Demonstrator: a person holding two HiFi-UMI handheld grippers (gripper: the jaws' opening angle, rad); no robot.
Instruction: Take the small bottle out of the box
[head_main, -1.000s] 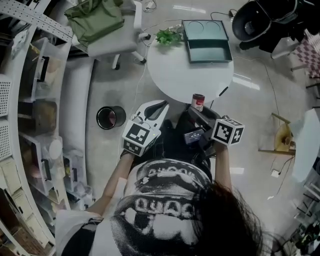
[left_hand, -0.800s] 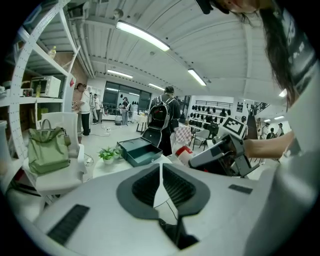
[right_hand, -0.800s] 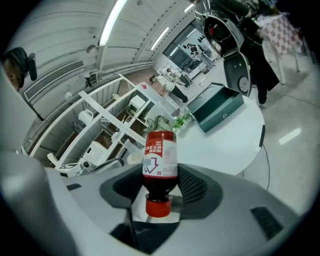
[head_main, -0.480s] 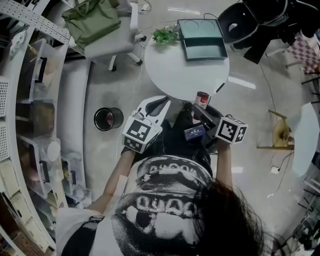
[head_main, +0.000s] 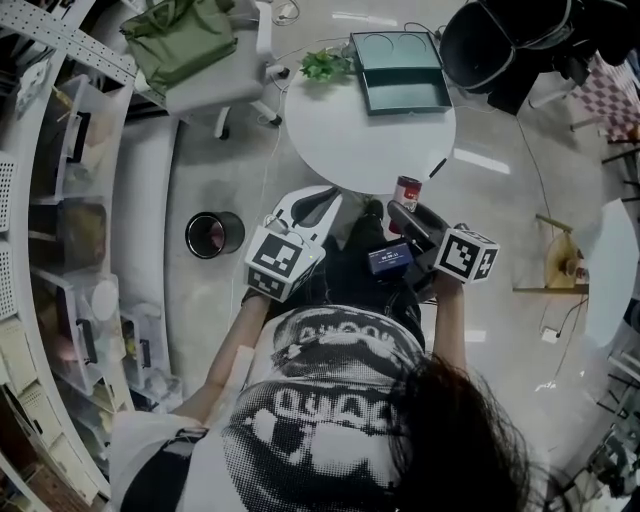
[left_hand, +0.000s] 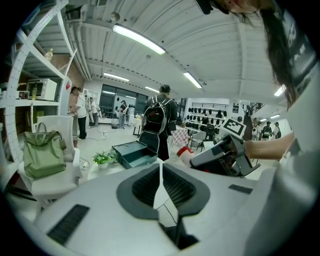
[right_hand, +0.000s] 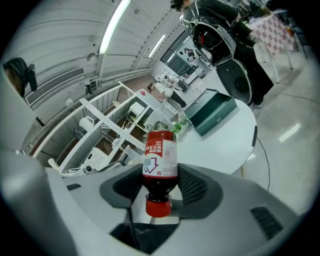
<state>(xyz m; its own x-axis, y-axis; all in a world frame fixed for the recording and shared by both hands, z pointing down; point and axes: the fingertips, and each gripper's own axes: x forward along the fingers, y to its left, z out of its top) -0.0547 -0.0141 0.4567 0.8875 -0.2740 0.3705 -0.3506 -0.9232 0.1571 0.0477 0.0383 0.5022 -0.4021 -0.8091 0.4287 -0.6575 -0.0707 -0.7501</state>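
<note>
Holding much as a second ago, the right tongs (right_hand: 160, 182) stay clamped on the small bottle (right_hand: 161, 162), well apart from the box (head_main: 410, 97), so removal looks done; left tongs (left_hand: 160, 175) together, empty.

Glossy grey floor (head_main: 500, 200), round white table (head_main: 360, 150), white shelving rack (head_main: 45, 170) along left. Grey chair (head_main: 215, 85) carrying green bag (head_main: 180, 40). Black bin (head_main: 207, 235) on floor. Strip lights (left_hand: 139, 39) overhead.

The small bottle (right_hand: 160, 162) is seen as glossy plastic. Ribbed matt pads (right_hand: 196, 186) are set in the smooth grey plastic of the right gripper (right_hand: 161, 176). The table (head_main: 365, 150) is finished smooth.
</note>
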